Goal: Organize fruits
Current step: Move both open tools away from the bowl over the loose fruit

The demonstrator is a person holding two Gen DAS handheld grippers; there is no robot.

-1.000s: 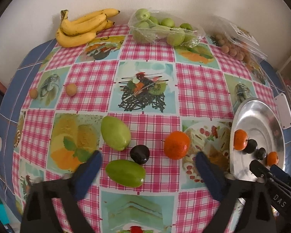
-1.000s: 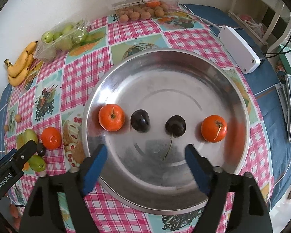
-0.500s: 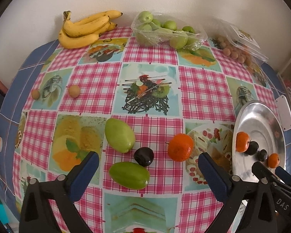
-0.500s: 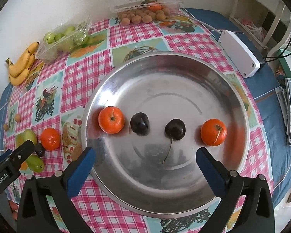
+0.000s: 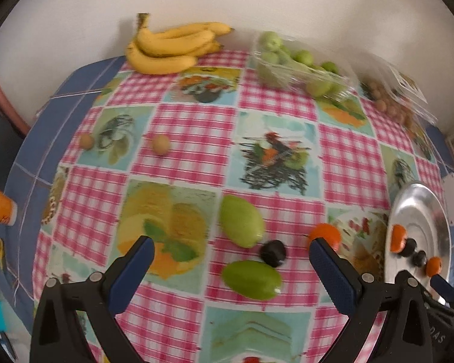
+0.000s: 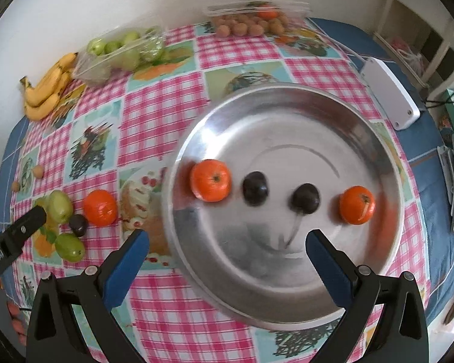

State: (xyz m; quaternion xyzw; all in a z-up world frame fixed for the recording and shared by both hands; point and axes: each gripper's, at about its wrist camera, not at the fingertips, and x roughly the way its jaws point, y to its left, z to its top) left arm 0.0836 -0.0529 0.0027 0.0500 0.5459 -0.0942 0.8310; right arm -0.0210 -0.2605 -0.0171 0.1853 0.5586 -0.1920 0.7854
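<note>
A steel plate holds a row of two oranges and two dark plums. It also shows at the right of the left wrist view. On the checked cloth lie two green mangoes, a dark plum and an orange. My left gripper is open and empty, above the mangoes and plum. My right gripper is open and empty, above the plate's near left rim.
Bananas, a bag of green fruit and a clear box of small brown fruit stand along the wall. Two small brown fruits lie at the left. A white box lies right of the plate.
Both grippers have opened wider and drawn back a little. The left view has swung left; the right view has shifted left so the plate sits further right.
</note>
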